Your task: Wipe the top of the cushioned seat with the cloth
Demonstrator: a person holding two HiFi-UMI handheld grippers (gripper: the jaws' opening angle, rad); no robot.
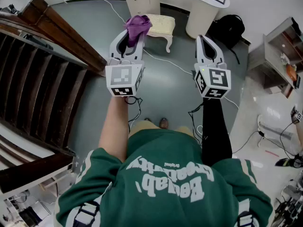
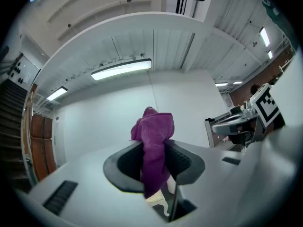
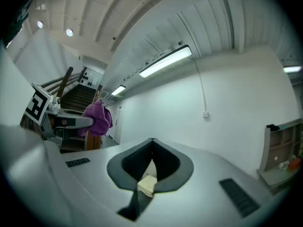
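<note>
I am gripping the purple cloth (image 1: 138,23) in my left tongs (image 1: 134,33), with the cushioned seat (image 1: 162,25) lying just ahead. My right tongs (image 1: 207,40) are hovering alongside, closed and empty.

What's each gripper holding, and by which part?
Left gripper pinches the purple cloth mid-length, a bunch above the jaws; right gripper is shut, holding nothing.

fuzzy purple cloth (image 1: 138,24), matt grey plastic left tool (image 1: 133,32), padded cream fabric seat (image 1: 161,25)
</note>
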